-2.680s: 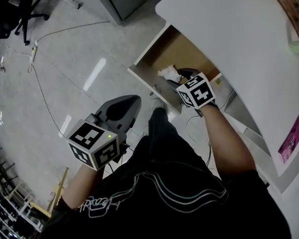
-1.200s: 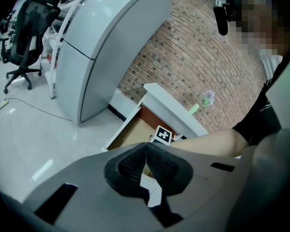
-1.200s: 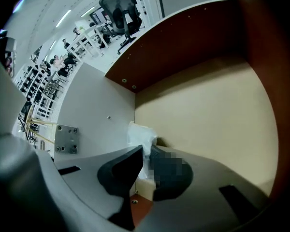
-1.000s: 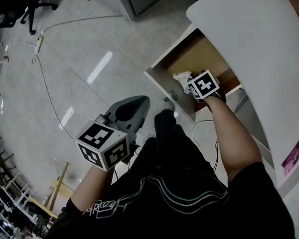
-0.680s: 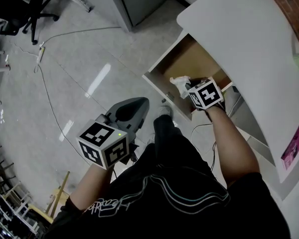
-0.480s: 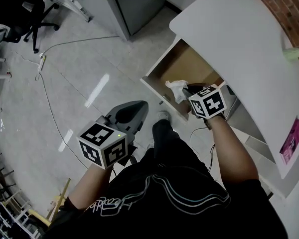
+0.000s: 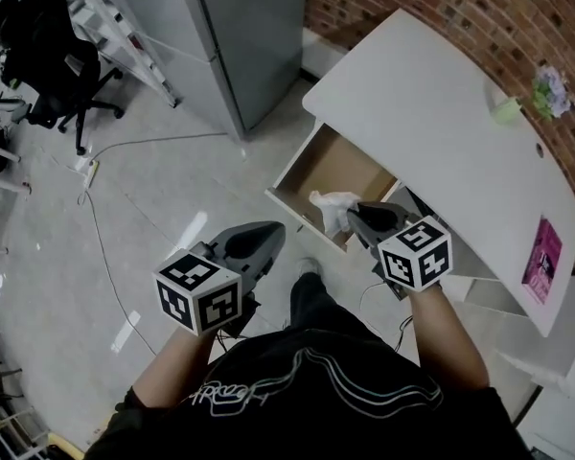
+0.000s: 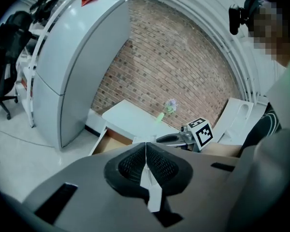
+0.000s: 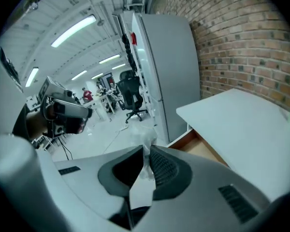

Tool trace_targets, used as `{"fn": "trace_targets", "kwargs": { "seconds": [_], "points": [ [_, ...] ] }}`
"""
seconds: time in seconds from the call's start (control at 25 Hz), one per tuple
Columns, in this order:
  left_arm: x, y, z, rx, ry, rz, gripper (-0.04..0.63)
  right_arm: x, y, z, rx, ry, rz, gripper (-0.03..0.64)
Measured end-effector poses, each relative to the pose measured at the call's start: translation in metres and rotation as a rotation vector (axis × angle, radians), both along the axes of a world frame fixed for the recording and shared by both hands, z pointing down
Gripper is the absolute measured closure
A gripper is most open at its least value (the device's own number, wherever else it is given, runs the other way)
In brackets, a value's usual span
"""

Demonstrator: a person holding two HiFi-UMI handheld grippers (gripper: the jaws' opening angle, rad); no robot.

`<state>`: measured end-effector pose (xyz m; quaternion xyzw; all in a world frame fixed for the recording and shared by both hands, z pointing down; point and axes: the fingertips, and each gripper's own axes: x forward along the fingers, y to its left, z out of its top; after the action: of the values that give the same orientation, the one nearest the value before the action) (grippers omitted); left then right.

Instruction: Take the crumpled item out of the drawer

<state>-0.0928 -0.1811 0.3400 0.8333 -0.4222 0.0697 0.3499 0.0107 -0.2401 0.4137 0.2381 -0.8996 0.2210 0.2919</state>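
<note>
Where the head view looks down, the right claw (image 7: 353,215) holds the white crumpled item (image 7: 330,209) above the front edge of the open drawer (image 7: 318,166), under the white tabletop (image 7: 431,113). The left claw (image 7: 266,238) hangs well apart over the floor (image 7: 172,190).

In the left gripper view, its jaws are pressed together with nothing between them.

In the right gripper view, the jaws pinch the crumpled item.

The drawer (image 7: 311,166) stands out from under the counter (image 7: 431,103). By its front edge, the crumpled item (image 7: 332,209) sits in the right hand-held gripper (image 7: 353,215). The left hand-held gripper (image 7: 268,233) is left of it. A cabinet (image 7: 220,36) stands left of the counter.
</note>
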Motion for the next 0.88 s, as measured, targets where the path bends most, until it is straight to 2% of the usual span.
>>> {"fn": "trace_targets", "kwargs": {
  "seconds": [0.24,0.44,0.68,0.88],
  "points": [
    [0.013,0.051,-0.071,0.126,-0.022,0.038,0.572,0.014,0.065,-0.101,0.124,-0.121,0.004,0.552],
    [0.031,0.089,-0.120,0.228,-0.044,0.077,0.572,0.030,0.112,-0.165,0.239,-0.187,0.008,0.552],
    [0.051,0.116,-0.149,0.275,-0.039,0.114,0.572,0.048,0.151,-0.213,0.311,-0.272,0.027,0.552],
    [0.071,0.128,-0.155,0.297,-0.046,0.152,0.572,0.058,0.171,-0.227,0.345,-0.334,0.015,0.552]
  ]
}}
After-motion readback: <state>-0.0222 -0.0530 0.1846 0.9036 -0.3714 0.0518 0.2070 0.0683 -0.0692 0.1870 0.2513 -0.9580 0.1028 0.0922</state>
